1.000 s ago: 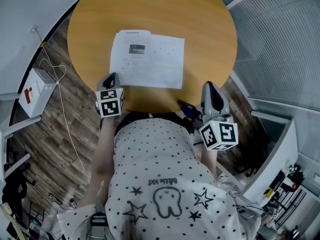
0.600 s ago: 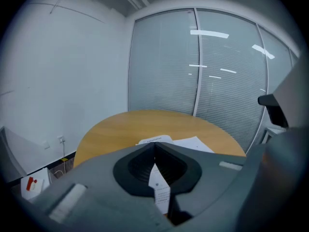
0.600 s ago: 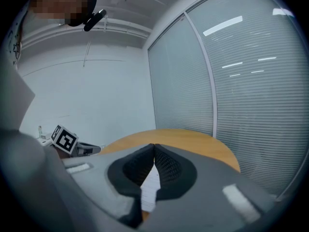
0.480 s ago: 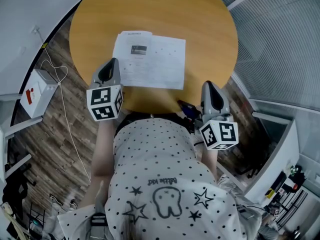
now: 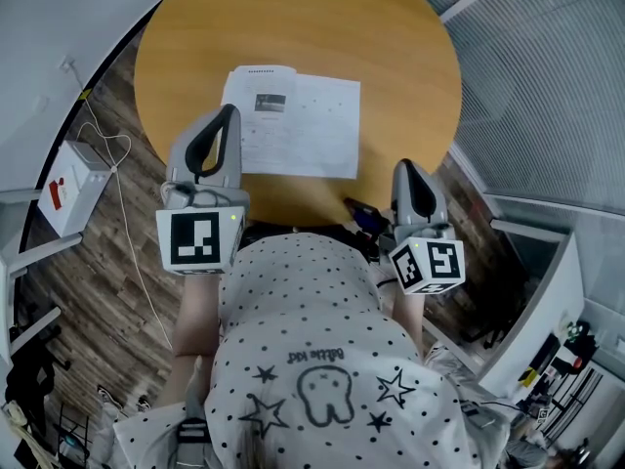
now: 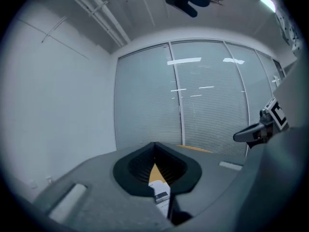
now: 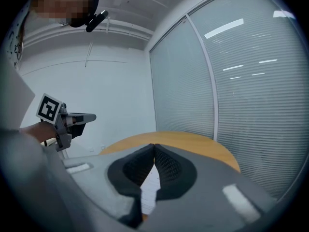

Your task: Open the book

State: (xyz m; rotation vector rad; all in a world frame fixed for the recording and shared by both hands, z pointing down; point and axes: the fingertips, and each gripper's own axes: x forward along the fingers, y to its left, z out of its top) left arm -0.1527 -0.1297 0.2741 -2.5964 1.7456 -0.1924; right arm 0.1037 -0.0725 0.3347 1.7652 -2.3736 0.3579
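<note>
Wood-plank floor with a white box [image 5: 73, 179] borders the round table [image 5: 391, 57] on the left. Left gripper [image 5: 228, 115], jaws pressed together and empty, hangs over the left edge of the book [image 5: 303, 125], which lies open and flat mid-table, long axis left to right, page tops away from the person, bare wood all around. Right gripper [image 5: 406, 169], jaws likewise together, sits at the near-right rim

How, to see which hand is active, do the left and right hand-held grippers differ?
The left hand-held gripper sits higher, its marker cube looming larger than that of the right hand-held gripper. The left's tip is beside the book; the right's sits at the table edge, apart from it. Both are shut and empty.
</note>
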